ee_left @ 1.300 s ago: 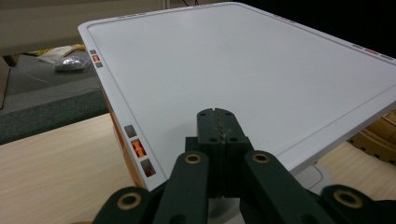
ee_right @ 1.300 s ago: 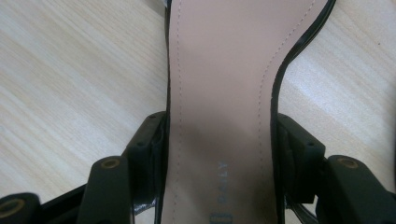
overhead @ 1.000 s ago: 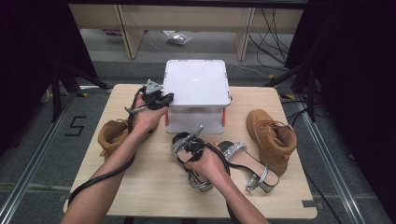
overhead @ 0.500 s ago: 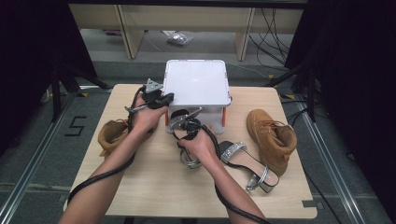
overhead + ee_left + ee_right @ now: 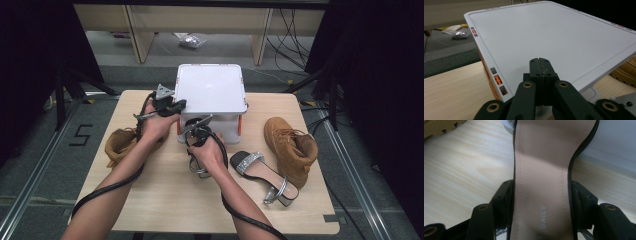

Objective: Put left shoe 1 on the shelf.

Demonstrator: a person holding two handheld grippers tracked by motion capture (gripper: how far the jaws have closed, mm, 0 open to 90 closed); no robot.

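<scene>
Our right gripper (image 5: 539, 202) is clamped across the waist of a sandal (image 5: 541, 165), one jaw pressing on each side edge of its tan insole, which runs up and away between the jaws toward the white box. In the high view the right gripper (image 5: 199, 131) sits just in front of the box's near wall, with the sandal's silver straps (image 5: 198, 167) showing under our hand near the middle of the table (image 5: 150, 200).

Our left gripper (image 5: 541, 72) is clenched on nothing, its jaws pressed together and poised over the near left corner of the box lid (image 5: 554, 32). From above, the left gripper (image 5: 167, 106) hangs at the left edge of the white box (image 5: 210, 87), close to our right one.

To the right lies the second sandal (image 5: 262, 172), near our right forearm, and past it a tan boot (image 5: 290, 142) close to the table's right edge. Another tan boot (image 5: 120, 142) lies at the left edge, under our left forearm. The near strip of tabletop is bare wood apart from our arms and trailing cables.
</scene>
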